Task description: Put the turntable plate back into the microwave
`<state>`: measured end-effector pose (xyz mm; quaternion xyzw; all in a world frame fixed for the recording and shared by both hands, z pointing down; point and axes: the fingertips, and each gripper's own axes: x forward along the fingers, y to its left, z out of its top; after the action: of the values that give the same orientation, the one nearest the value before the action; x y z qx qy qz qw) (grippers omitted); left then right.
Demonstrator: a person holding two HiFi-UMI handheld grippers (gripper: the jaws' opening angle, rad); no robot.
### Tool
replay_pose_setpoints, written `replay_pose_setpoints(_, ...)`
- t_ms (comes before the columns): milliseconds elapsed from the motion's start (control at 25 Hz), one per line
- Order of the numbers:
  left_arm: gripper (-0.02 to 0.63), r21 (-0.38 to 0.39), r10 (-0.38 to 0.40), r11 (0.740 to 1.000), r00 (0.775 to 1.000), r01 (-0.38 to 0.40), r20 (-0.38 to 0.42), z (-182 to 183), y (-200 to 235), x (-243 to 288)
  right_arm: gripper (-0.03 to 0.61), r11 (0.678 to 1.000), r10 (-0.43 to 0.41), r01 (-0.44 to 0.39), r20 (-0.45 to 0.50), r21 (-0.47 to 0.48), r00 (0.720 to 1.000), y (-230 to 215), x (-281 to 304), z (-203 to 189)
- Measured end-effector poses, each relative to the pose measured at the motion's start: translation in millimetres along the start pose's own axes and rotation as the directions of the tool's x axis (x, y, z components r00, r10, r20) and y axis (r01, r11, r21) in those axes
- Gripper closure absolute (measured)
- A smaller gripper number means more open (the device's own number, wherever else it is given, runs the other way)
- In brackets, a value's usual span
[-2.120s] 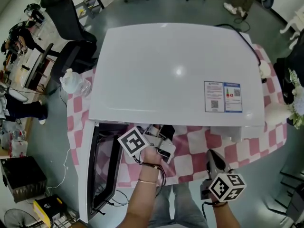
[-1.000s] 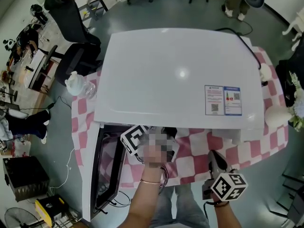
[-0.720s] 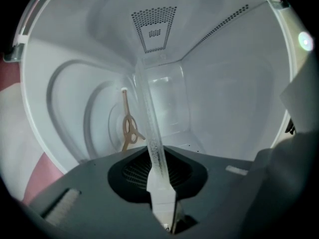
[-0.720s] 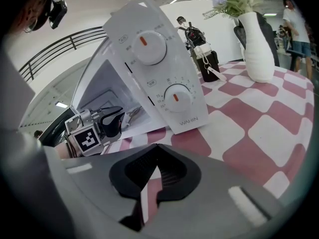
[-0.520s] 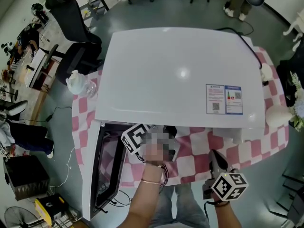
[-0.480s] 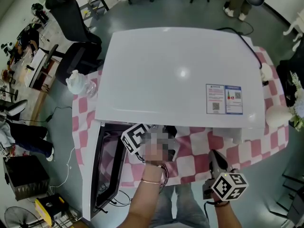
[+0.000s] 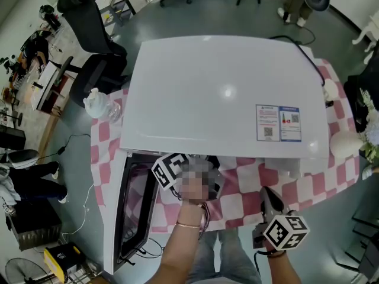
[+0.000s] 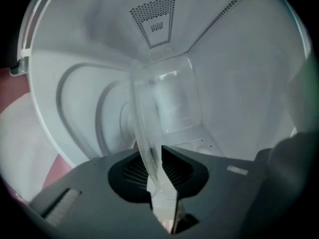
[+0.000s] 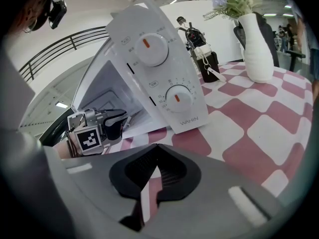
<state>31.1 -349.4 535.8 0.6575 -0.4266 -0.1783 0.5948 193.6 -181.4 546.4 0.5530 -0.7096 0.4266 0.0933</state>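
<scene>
The white microwave [image 7: 225,87] stands on the chequered cloth with its door [image 7: 133,212] swung open to the left. My left gripper [image 8: 149,151] reaches into the cavity; in the head view only its marker cube [image 7: 169,170] shows at the oven's mouth. The clear glass turntable plate [image 8: 164,103] stands tilted on edge above the cavity floor, its rim between the left pads. These jaws are opening, though the pads still touch the rim. My right gripper [image 7: 266,194] hovers over the cloth in front of the control panel [image 9: 164,83], shut and holding nothing.
A white vase with flowers [image 9: 256,44] and a dark bottle [image 9: 207,63] stand on the pink chequered cloth [image 7: 254,182] right of the microwave. A clear plastic bag [image 7: 98,105] lies at the cloth's left end. Office chairs [image 7: 89,22] stand beyond.
The left hand has stayed at the oven's mouth with only a slight shift. The right gripper has not moved.
</scene>
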Motion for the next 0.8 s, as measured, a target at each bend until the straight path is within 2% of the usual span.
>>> replay_pose_setpoints(200, 0.537, -0.007, 0.002, 1.0, 1.0, -0.002, 0.009, 3, -1, 0, 0.569, 1.0, -0.004, 0.004, 0.006, 0.001, 1.0, -1, -3, 1)
replay_pose_setpoints(400, 0.461, -0.011, -0.013, 1.0, 1.0, 0.013, 0.017, 6, -6, 0, 0.569, 1.0, -0.003, 0.003, 0.011, 0.002, 1.0, 1, -6, 0)
replay_pose_setpoints(640, 0.346, 0.025, 0.0, 1.0, 1.0, 0.0, 0.006, 6, -12, 1, 0.569, 1.0, -0.004, 0.004, 0.018, 0.005, 1.0, 3, -12, -1)
replay_pose_setpoints(800, 0.284, 0.104, 0.035, 0.994, 0.999, -0.034, -0.005, 4, -14, 1, 0.569, 1.0, -0.007, 0.007, 0.025, 0.009, 1.0, 3, -16, -1)
